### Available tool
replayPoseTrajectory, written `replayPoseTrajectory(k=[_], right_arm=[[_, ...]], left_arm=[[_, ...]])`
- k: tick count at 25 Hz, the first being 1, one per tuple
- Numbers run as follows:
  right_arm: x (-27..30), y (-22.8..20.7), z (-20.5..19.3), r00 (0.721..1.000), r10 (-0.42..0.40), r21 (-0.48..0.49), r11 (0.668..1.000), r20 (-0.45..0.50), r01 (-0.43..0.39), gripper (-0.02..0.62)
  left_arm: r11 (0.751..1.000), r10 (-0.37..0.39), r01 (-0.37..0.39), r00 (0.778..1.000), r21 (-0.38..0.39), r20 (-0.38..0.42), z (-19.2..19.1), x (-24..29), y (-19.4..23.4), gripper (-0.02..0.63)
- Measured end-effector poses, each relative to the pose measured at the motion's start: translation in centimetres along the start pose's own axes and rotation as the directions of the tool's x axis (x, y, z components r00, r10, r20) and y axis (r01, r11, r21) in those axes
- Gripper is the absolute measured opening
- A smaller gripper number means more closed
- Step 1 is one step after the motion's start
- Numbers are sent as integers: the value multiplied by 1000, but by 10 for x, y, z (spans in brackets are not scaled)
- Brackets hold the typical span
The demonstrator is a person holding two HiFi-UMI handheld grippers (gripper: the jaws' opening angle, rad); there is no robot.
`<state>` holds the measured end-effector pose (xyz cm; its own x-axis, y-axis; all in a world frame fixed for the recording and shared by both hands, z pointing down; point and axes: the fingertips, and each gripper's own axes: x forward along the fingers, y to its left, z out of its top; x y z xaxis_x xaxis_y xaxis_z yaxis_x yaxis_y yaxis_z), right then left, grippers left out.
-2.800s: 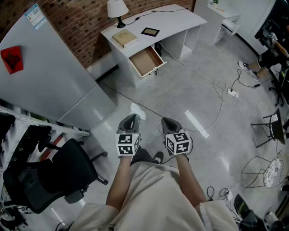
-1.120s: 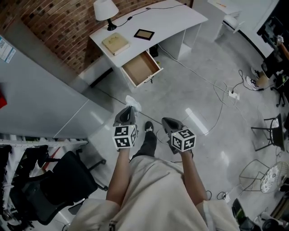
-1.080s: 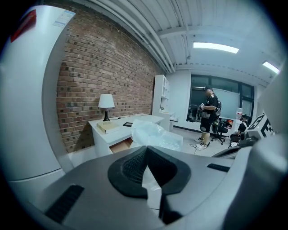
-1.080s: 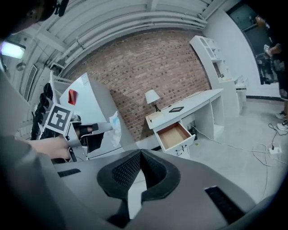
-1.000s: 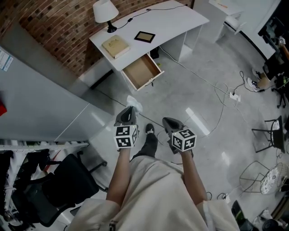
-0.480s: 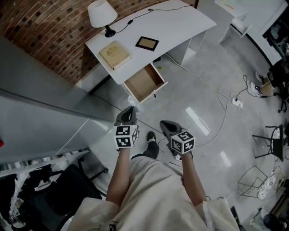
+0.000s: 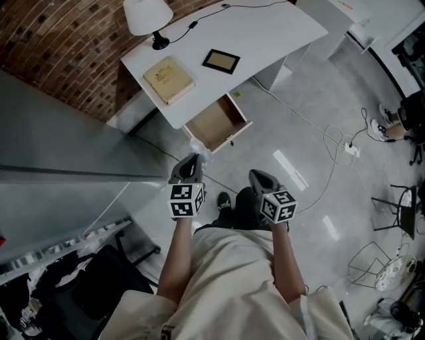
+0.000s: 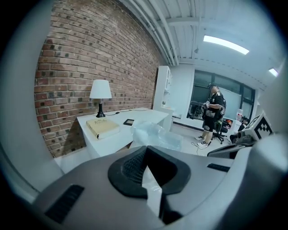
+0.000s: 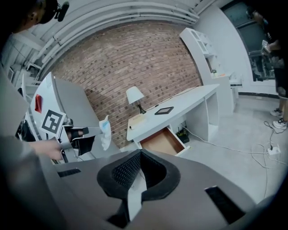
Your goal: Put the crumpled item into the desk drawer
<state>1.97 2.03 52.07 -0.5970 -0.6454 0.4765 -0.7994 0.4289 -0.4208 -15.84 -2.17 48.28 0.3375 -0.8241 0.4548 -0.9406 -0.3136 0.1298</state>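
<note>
My left gripper [image 7: 192, 160] is shut on a crumpled clear plastic item [image 7: 201, 153], held up over the floor short of the desk. In the left gripper view the crumpled item [image 8: 155, 137] bulges out beyond the closed jaws of the left gripper [image 8: 147, 156]. The white desk [image 7: 259, 33] has its wooden drawer [image 7: 216, 123] pulled open, just ahead of that gripper. My right gripper [image 7: 257, 175] hangs to the right, shut and empty. The right gripper view shows the drawer [image 9: 162, 141] and the crumpled item [image 9: 105, 129] at the left.
On the desk stand a lamp [image 7: 147, 17], a tan book [image 7: 170, 71] and a dark framed tablet [image 7: 221, 61]. A grey partition [image 7: 60, 139] runs along the left, with an office chair [image 7: 86, 292] below. Cables and a power strip [image 7: 352, 150] lie on the right floor. A person [image 8: 211, 114] stands far off.
The person has walked toward the desk, so the desk and open drawer are nearer. The left gripper still holds the crumpled item; the right gripper has shifted slightly right.
</note>
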Motion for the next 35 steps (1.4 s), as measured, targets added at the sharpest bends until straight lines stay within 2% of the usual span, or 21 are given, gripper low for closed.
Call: replayPoseTrajectory(k=[3, 7, 13, 21, 25, 35], right_arm=[[-2, -17, 6, 998, -50, 11, 999, 24, 49, 25], [6, -31, 9, 997, -72, 8, 997, 21, 72, 25], [29, -48, 15, 998, -66, -22, 998, -17, 66, 25], [64, -75, 25, 998, -44, -6, 999, -33, 44, 25], [80, -88, 25, 996, -51, 17, 999, -75, 52, 25], [117, -86, 35, 990, -3, 17, 1000, -140, 5, 25]], left_arm=[[1000, -12, 11, 1000, -9, -16, -6, 9, -1, 15], [999, -32, 32, 999, -17, -36, -12, 23, 1, 16], [999, -43, 42, 996, -12, -72, -16, 52, 5, 15], [995, -100, 100, 985, -5, -142, -34, 111, -10, 15], [992, -121, 126, 977, 19, -177, -35, 138, -22, 17], [989, -106, 129, 958, 70, -267, -46, 193, -5, 17]])
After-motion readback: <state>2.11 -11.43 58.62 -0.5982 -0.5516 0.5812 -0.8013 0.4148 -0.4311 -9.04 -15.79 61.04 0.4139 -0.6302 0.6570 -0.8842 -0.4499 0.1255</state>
